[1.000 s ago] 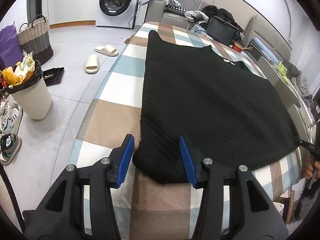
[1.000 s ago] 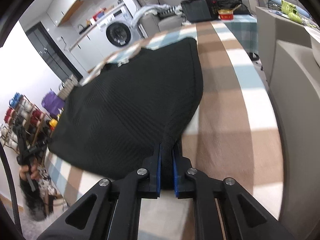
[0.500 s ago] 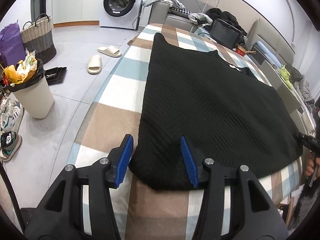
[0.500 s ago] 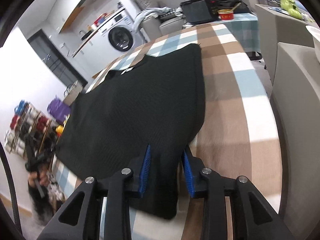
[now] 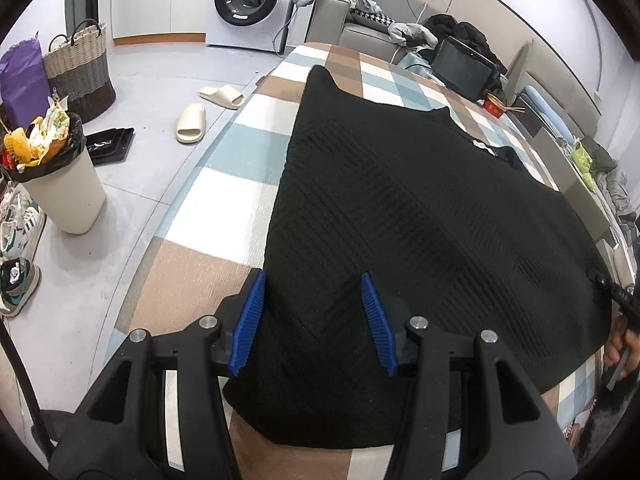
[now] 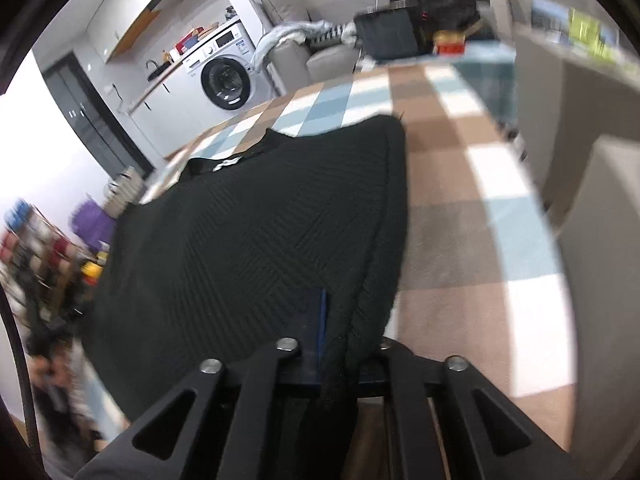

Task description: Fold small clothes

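Observation:
A black knit garment [image 5: 420, 216] lies spread flat on the checked bed cover [image 5: 224, 216]. My left gripper [image 5: 310, 316] is open, its blue-padded fingers either side of the garment's near left corner. In the right wrist view the garment [image 6: 248, 248] fills the middle. My right gripper [image 6: 344, 320] straddles the garment's near right edge; cloth runs up between the fingers and hides the right one. One blue pad [image 6: 322, 320] shows. The view is blurred, so I cannot tell how wide the jaws stand.
A full waste bin [image 5: 56, 176], shoes, slippers [image 5: 191, 122] and a woven basket [image 5: 78, 68] stand on the floor left of the bed. A washing machine [image 5: 250, 2] is at the back. A dark tablet [image 5: 460, 68] and red box sit at the bed's far end.
My left gripper moved forward over the garment's corner, still open. My right gripper, shut on the garment's edge a second ago, opened and then pushed forward so cloth lies between its fingers.

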Demonstrator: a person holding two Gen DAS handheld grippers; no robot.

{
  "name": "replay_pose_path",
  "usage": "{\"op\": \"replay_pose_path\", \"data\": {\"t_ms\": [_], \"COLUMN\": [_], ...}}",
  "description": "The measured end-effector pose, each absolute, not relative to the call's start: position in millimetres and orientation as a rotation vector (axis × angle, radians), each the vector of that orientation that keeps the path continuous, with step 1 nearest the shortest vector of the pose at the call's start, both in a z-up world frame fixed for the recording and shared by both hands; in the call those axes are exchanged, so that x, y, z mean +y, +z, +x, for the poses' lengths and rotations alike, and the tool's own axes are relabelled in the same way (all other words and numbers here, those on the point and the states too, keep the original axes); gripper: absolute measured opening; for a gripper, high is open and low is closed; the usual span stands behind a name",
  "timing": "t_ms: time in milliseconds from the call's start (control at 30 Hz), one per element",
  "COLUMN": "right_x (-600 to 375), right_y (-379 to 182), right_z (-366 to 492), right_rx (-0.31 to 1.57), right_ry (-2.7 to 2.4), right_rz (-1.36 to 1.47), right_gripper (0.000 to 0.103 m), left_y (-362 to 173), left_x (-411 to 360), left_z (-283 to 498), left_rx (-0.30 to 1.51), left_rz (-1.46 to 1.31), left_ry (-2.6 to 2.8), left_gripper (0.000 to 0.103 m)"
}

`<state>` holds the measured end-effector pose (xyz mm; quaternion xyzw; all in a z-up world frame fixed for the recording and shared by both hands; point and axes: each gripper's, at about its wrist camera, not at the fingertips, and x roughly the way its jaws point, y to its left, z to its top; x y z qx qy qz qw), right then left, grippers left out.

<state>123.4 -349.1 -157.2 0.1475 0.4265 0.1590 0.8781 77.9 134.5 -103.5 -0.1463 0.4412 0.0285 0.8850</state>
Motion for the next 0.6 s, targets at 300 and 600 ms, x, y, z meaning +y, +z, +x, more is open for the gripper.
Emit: {"op": "replay_pose_path", "data": {"t_ms": [300,600], "right_x": [-350,-307], "right_y": [-132,-93], "right_z": [91,60], "right_rx": [0.863,0.8], "right_ry": [0.293,0.324], "right_rz": [0.271,0.203], "right_gripper": [0.03,0.075], "left_y": [-87,-63], "left_x": [115,57], "left_z": [80,87], "left_rx": [0.864,0.794], "left_rz": [-0.226,-0.123], "left_ry": [0.024,-0.099], "left_gripper": [0.046,0.076]}}
